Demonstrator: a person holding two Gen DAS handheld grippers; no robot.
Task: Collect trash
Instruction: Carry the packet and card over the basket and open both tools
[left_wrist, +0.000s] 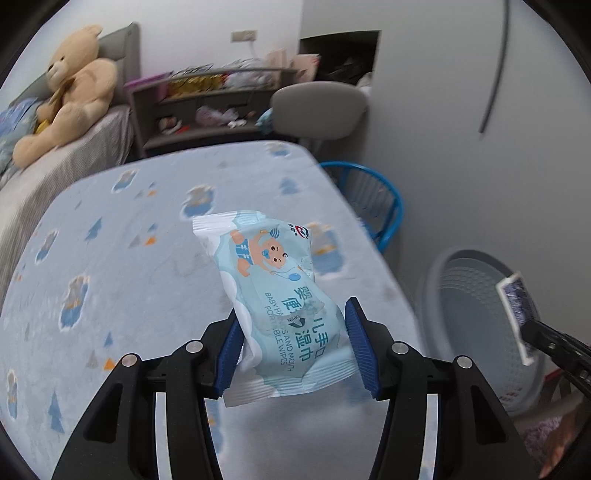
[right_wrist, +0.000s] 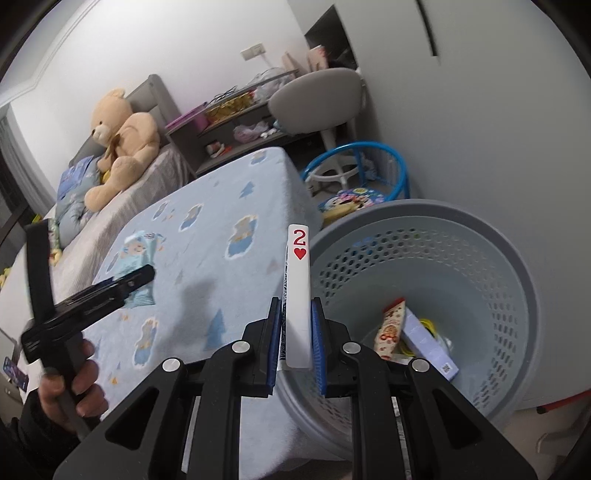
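Observation:
A pale blue pack of baby wipes (left_wrist: 273, 280) hangs tilted above the patterned bedsheet (left_wrist: 122, 251), and my left gripper (left_wrist: 295, 314) is shut on its lower half. In the right wrist view the same wipes pack (right_wrist: 138, 251) shows in the left gripper (right_wrist: 144, 275) over the bed. My right gripper (right_wrist: 296, 301) is shut on a two-of-hearts playing card (right_wrist: 298, 280) standing upright, beside the rim of a grey perforated basket (right_wrist: 480, 229). The card (left_wrist: 517, 314) and that basket (left_wrist: 476, 291) also appear at the right of the left wrist view.
The basket holds a snack wrapper (right_wrist: 391, 328), a lilac box (right_wrist: 428, 343) and something yellow. A teddy bear (left_wrist: 74, 88) sits at the bed's head. A cluttered shelf (left_wrist: 210, 107), a grey chair (left_wrist: 321, 107) and a blue wire stool (left_wrist: 373, 199) stand behind. A hand (right_wrist: 70, 387) grips the left handle.

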